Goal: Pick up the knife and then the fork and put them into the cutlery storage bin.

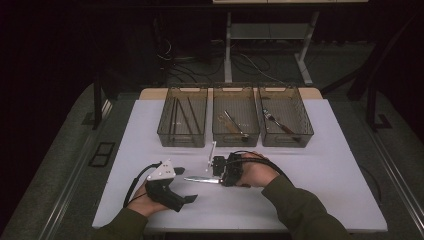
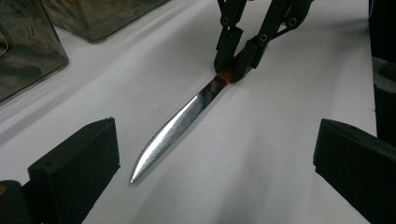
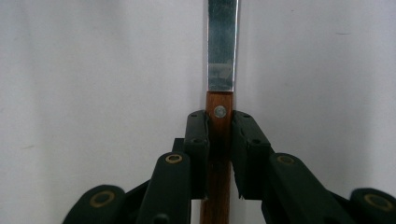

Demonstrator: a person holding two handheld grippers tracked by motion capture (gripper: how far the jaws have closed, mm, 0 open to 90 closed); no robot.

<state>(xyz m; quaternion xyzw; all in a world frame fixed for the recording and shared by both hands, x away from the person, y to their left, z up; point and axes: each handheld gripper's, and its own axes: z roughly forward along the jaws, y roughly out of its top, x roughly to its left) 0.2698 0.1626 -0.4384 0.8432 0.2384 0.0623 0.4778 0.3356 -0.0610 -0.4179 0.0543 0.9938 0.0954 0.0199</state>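
A knife [image 1: 202,179] with a wooden handle [image 3: 219,100] and a serrated steel blade [image 2: 173,130] lies flat on the white table [image 1: 325,165], its tip pointing left in the high view. My right gripper [image 1: 220,178] comes in from the right, and its black jaws press on both sides of the handle just behind the blade [image 3: 219,126]. In the left gripper view it stands over the handle end [image 2: 233,65]. My left gripper [image 1: 186,185] rests on the table in front of the blade tip, jaws wide apart [image 2: 215,128] with nothing between them.
Three translucent bins stand in a row at the back: the left bin [image 1: 181,140] holds dark sticks, the middle bin [image 1: 236,139] a utensil, the right bin [image 1: 289,140] a fork. A thin pale object [image 1: 212,155] lies just behind the right gripper.
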